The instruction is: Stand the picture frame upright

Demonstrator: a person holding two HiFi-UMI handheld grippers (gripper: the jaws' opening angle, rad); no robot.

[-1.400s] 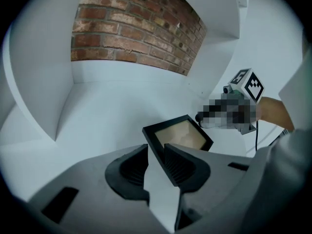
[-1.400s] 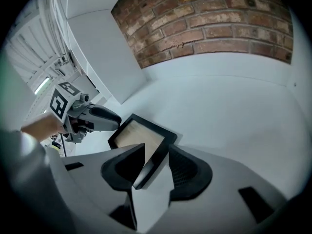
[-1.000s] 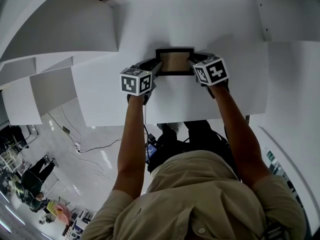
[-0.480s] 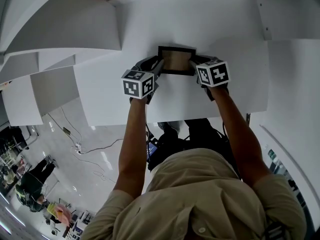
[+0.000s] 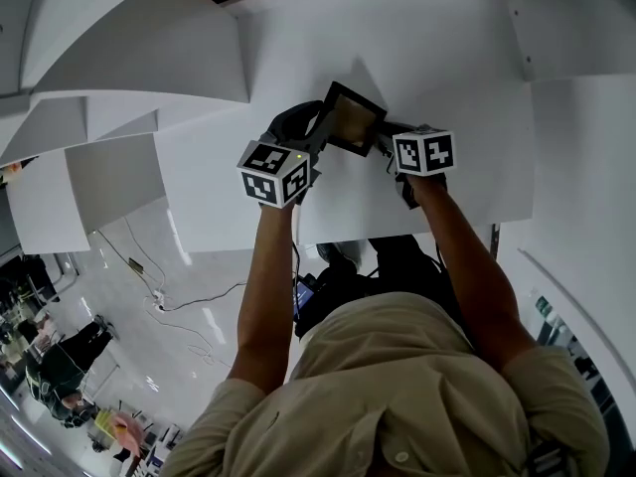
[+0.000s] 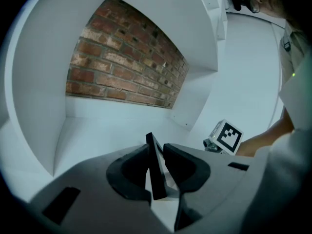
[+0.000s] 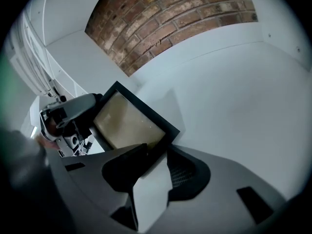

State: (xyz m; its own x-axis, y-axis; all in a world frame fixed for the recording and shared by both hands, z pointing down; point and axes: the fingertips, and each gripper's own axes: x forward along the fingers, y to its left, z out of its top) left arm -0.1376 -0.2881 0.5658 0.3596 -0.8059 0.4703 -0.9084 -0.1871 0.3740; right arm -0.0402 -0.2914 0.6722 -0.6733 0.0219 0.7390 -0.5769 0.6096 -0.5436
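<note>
Visibly tilted picture frame (image 5: 350, 117), left edge clamped in left hand-held gripper (image 6: 156, 149)

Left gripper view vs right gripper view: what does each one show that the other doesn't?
Left gripper view only: the picture frame edge-on, clamped in the left tongs; the marker cube on the right tongs; a forearm.
Right gripper view only: the frame's tan face inside its black border, its lower corner between the right tongs' jaws, which have just been opening and stand apart; the left tongs gripping its far side.
Both: the frame, the brick wall, the white shelf.
</note>
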